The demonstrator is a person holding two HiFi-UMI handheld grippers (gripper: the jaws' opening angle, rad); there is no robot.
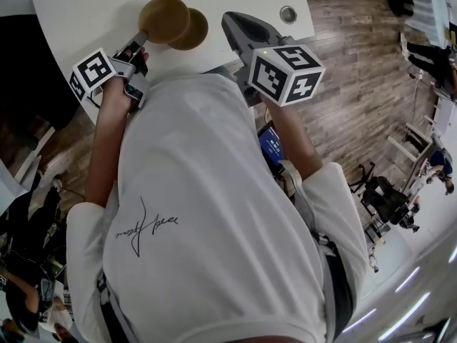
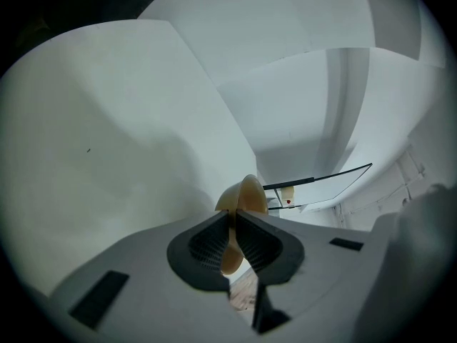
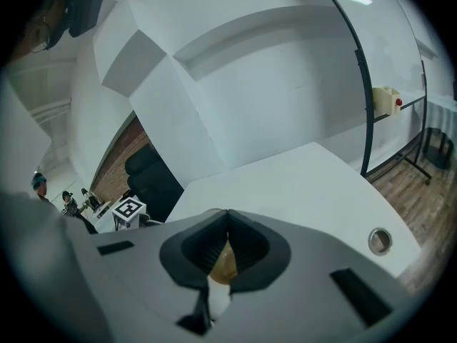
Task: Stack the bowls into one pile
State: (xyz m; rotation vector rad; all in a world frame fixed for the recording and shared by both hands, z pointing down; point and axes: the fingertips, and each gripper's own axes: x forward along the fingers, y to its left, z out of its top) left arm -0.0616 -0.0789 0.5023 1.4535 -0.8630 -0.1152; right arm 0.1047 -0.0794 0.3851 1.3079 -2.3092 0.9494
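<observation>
Your left gripper (image 2: 233, 224) clamps the rim of one bowl (image 1: 163, 18), beside the second bowl (image 1: 198, 31) at its 4 o'clock on the table (image 1: 86, 6); your right gripper (image 3: 228, 221) is closed, empty; nesting is not yet done.

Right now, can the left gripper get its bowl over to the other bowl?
Probably yes. The left gripper pinches its bowl by the rim right beside the other bowl, nothing showing between them, and the right gripper sits off to the other side.
</observation>
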